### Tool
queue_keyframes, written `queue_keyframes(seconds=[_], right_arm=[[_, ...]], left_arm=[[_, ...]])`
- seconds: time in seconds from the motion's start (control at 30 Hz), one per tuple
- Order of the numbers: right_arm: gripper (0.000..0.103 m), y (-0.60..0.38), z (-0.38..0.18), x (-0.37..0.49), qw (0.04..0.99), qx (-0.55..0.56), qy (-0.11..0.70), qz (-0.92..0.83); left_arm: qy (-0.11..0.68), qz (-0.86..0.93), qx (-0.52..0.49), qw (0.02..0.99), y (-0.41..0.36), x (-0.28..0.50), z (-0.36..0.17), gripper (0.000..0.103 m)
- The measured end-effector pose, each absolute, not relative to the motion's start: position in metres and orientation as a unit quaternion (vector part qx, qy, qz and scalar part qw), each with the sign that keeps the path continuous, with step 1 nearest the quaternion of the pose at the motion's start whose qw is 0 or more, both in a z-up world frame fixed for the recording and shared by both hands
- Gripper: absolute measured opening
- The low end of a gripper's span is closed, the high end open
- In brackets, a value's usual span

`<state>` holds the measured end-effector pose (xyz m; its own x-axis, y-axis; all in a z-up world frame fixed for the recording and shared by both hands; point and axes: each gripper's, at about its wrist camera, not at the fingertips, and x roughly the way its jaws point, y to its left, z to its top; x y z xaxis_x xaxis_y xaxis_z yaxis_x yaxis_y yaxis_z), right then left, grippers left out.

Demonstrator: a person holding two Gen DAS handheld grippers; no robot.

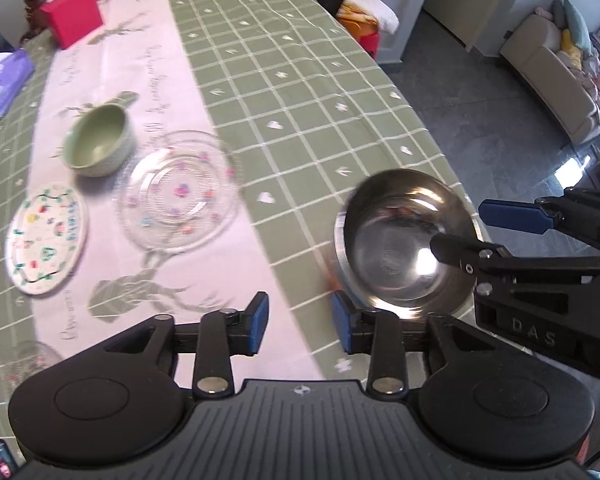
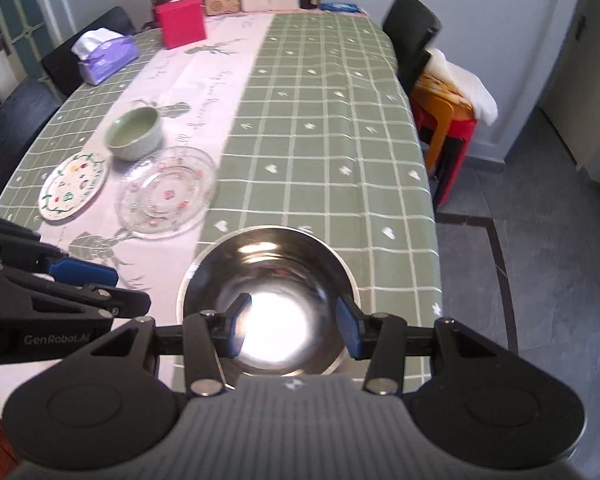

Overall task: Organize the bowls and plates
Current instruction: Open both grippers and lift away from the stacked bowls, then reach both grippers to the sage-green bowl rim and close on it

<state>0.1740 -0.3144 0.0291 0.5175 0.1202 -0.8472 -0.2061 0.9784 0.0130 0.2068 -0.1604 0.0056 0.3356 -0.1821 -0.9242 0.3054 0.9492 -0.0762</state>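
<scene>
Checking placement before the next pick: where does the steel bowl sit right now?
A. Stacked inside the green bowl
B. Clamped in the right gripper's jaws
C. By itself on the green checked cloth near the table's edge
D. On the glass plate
C: the steel bowl rests alone on the checked cloth, apart from the glass plate and green bowl, while the right gripper is open.

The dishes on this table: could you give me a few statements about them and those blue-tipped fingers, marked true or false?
1. The steel bowl sits near the table's edge. True.
2. The green bowl is stacked on the glass plate. False: it stands beside it on the cloth.
3. The right gripper squeezes the steel bowl. False: its fingers are spread over it, clear of it.
4. The left gripper holds nothing. True.
5. The painted plate lies under the steel bowl. False: it lies apart, by the glass plate.
</scene>
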Motion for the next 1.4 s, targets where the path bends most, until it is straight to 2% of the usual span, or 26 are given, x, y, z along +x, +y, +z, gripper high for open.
queue_keyframes(seconds=[0.07, 0.2, 0.27, 0.53, 0.63, 0.83, 1.07, 1.13, 1.3, 1.4], right_arm=[[0.058, -0.300, 0.033, 0.173, 0.870, -0.051, 0.478, 0.109], [0.059, -0.268, 0.035, 0.172, 0.866, -0.062, 0.477, 0.139], [0.067, -0.253, 0.035, 0.172, 0.863, -0.066, 0.478, 0.151], [0.068, -0.208, 0.024, 0.196, 0.850, -0.055, 0.498, 0.163], [0.072, -0.197, 0.017, 0.210, 0.850, -0.042, 0.502, 0.156], [0.072, -0.175, 0.004, 0.238, 0.851, -0.045, 0.504, 0.140], [0.072, -0.151, -0.007, 0.269, 0.856, -0.060, 0.493, 0.145], [0.071, -0.146, -0.007, 0.279, 0.856, -0.057, 0.491, 0.148], [0.069, -0.130, -0.006, 0.305, 0.862, -0.065, 0.479, 0.155], [0.061, -0.120, -0.008, 0.322, 0.861, -0.073, 0.478, 0.160]], left_arm=[[0.554, -0.134, 0.055, 0.820, -0.145, 0.205, 0.008, 0.045], [0.547, -0.100, 0.051, 0.830, -0.108, 0.203, 0.012, 0.045], [0.538, -0.087, 0.059, 0.837, -0.087, 0.203, 0.015, 0.045], [0.499, 0.054, 0.113, 0.858, 0.001, 0.211, 0.024, 0.047], [0.482, 0.094, 0.115, 0.863, 0.032, 0.214, 0.023, 0.047], [0.476, 0.107, 0.103, 0.867, 0.067, 0.224, 0.013, 0.056], [0.483, 0.071, 0.094, 0.867, 0.074, 0.249, -0.001, 0.058], [0.484, 0.056, 0.088, 0.869, 0.072, 0.259, -0.006, 0.062], [0.473, 0.023, 0.088, 0.876, 0.065, 0.281, -0.014, 0.062], [0.469, 0.006, 0.072, 0.880, 0.062, 0.297, -0.018, 0.062]])
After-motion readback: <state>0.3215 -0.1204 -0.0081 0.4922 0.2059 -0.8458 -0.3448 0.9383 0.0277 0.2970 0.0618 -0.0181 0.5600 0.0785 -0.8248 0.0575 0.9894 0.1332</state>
